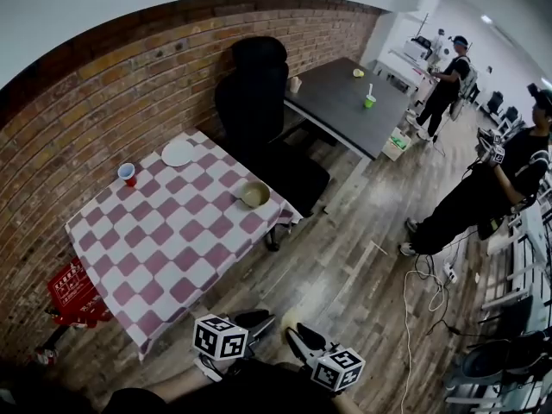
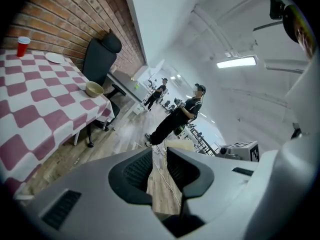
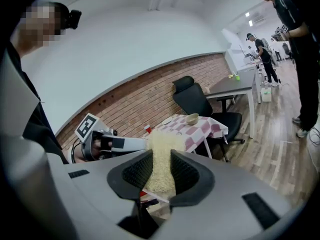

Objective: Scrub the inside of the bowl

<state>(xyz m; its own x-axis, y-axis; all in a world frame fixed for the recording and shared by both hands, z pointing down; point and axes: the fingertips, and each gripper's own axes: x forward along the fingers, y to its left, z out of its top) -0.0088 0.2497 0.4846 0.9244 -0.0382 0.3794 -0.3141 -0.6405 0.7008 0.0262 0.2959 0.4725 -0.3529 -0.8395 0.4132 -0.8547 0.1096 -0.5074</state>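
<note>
Open wood floor [image 1: 345,266] was pictured between the person and the table [image 1: 164,248], which was set against a brick wall [image 1: 103,93] and draped in a checked cloth. A black chair [image 1: 259,102] was drawn up at the table's far end.

Low in the head view, both grippers were held well apart from the table. The left gripper [image 2: 159,152] was shown with its jaws slightly spread and only floor between them. The right gripper [image 3: 161,156] was shown pinching a pale sponge [image 3: 159,141].

The bowl [image 1: 255,194] was seen upright near the corner of the table beside the chair, close to the cloth's edge. A plate [image 1: 178,153] and a red cup [image 1: 128,173] were set near the wall, well apart from it.

Scrubbing was judged not yet begun, with the step in hand taken to be the approach. The next move was thought to call for the floor to be crossed, the bowl steadied at its rim by the free left jaws, and the sponge brought down inside.

Ample room was offered along the table's near side. Care was judged due at the corner, where the bowl could be nudged over the edge, and beside the chair, where space was tighter.
</note>
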